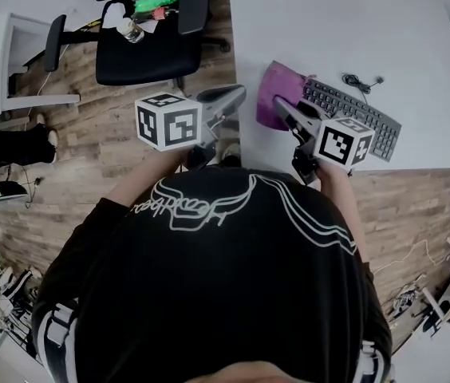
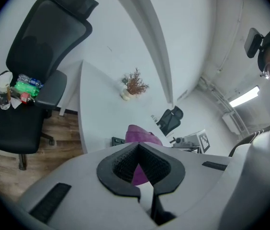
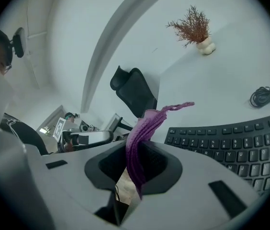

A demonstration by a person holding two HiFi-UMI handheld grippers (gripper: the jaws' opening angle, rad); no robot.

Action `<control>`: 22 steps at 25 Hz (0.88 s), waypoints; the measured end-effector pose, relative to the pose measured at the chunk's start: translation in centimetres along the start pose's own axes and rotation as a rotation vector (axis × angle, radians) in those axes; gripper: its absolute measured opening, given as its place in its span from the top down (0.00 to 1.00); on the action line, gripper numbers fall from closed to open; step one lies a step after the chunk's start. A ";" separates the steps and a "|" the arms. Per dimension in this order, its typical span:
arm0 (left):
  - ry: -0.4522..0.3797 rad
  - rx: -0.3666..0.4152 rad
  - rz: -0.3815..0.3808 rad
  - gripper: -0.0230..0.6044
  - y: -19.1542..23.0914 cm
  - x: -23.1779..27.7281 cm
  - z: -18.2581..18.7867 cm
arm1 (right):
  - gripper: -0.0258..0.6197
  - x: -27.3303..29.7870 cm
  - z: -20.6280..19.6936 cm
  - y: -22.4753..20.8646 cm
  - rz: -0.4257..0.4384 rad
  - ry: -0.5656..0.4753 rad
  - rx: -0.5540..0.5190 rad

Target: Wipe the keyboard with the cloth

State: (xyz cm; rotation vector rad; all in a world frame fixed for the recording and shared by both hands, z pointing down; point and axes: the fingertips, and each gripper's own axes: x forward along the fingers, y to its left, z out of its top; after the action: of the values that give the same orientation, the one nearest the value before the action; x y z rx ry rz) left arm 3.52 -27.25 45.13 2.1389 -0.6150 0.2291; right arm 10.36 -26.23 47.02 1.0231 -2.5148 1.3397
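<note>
Right gripper clamped on cloth beside keyboard, left gripper closed empty; next, probably drag cloth across keys.

Purple cloth, thin and finely ribbed, gathered into a narrow fold and pinched between the closed jaws of the right hand-held gripper. Free end curling up and off to the right past the jaws. Seen from the head view, rest of it bunched on the white desk, just beside the keyboard's left end. Keyboard with black keys in a grey frame, lying flat, set at a slant near the desk's front edge.
</note>
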 end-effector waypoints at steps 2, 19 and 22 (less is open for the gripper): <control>-0.006 -0.021 0.012 0.95 0.7 0.0 -0.1 | 0.87 0.8 -0.3 -0.7 -0.009 0.029 -0.012; -0.019 -0.091 0.047 0.95 2.5 0.9 -0.2 | 0.87 3.0 -1.5 -6.1 -0.147 0.149 -0.018; -0.021 -0.095 0.046 0.95 2.4 0.8 -0.3 | 0.87 2.9 -1.7 -6.9 -0.189 0.171 -0.035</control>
State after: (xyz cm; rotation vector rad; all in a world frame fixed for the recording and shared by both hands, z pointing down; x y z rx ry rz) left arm 3.03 -28.50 47.33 2.0398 -0.6748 0.1986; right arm 12.00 -28.99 53.98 1.0599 -2.2483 1.2668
